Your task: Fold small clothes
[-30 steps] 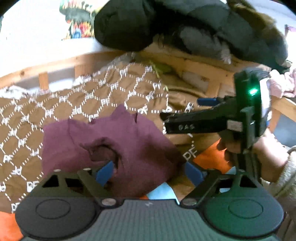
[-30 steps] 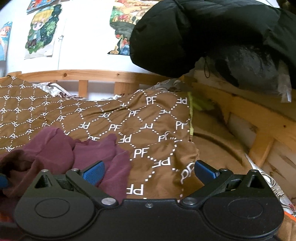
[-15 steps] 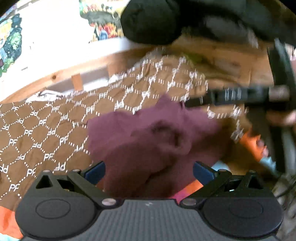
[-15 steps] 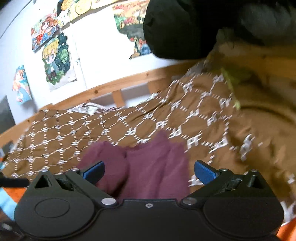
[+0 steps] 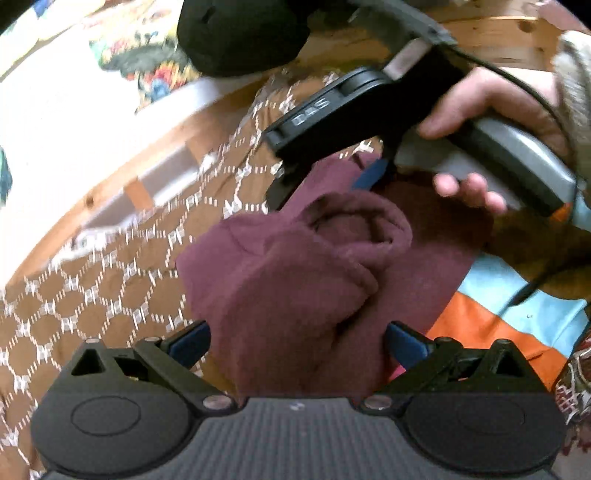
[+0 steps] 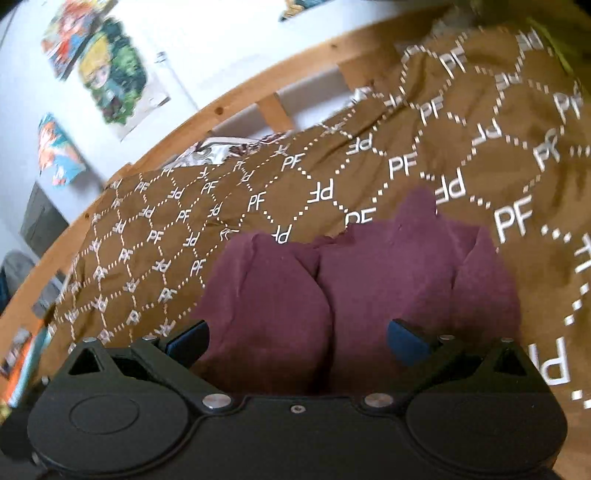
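Observation:
A crumpled maroon garment [image 5: 295, 266] lies on the brown patterned blanket [image 5: 110, 288]. My left gripper [image 5: 297, 343] hangs just above the garment's near end, open, with its blue pads [image 5: 188, 341] wide apart on either side of the cloth and not pressing it. A hand [image 5: 491, 110] holds my right gripper [image 5: 325, 181] over the garment's far end. In the right wrist view that right gripper [image 6: 297, 341] is open, and the maroon garment [image 6: 351, 288] lies under and between its spread pads [image 6: 408, 341], loose and bunched into folds.
A black jacket [image 5: 240, 33] hangs over the wooden bed rail [image 5: 110, 184] at the back. Posters [image 6: 110, 70] are on the white wall. An orange and light-blue cloth [image 5: 480, 314] lies to the right of the garment. A cable [image 5: 535, 280] trails from the right gripper.
The left gripper's jaws widened and it sank closer to the garment. The right gripper swung left from the bare blanket to over the garment. Both views rolled.

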`<state>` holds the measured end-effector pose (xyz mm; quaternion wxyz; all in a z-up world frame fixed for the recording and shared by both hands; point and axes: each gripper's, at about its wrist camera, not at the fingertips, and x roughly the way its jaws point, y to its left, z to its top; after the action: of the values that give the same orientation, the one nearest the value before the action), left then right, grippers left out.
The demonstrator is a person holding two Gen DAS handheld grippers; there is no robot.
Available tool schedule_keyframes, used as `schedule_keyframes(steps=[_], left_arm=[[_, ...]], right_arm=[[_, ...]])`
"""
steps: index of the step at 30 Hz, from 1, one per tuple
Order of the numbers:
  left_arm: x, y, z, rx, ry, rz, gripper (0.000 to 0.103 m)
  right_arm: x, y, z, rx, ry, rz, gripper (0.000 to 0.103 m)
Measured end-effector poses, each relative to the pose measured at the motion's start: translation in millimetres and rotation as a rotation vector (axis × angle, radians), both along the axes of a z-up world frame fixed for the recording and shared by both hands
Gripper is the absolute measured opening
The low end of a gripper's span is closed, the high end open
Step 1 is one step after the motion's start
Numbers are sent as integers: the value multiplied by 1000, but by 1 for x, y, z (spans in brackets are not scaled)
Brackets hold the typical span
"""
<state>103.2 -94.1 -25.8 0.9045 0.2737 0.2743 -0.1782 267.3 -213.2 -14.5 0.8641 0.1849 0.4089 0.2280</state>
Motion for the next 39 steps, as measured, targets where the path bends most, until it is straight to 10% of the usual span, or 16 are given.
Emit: schedule_keyframes(steps=[11,18,31,39], left_arm=[[-2,-20,0,63,-61,-97,91],[9,-13,4,18,-3,-54,35],[15,-22,25,-66,-18,-100,19],[11,-62,27,-57,-49,-209,19]], right_arm=[[15,-1,-14,76,84,-71,53],[10,6,-22,22,87,-69,14],[-9,7,42,-147,-234,-20,6],[-16,-39,63,-192,-279,-90,5]])
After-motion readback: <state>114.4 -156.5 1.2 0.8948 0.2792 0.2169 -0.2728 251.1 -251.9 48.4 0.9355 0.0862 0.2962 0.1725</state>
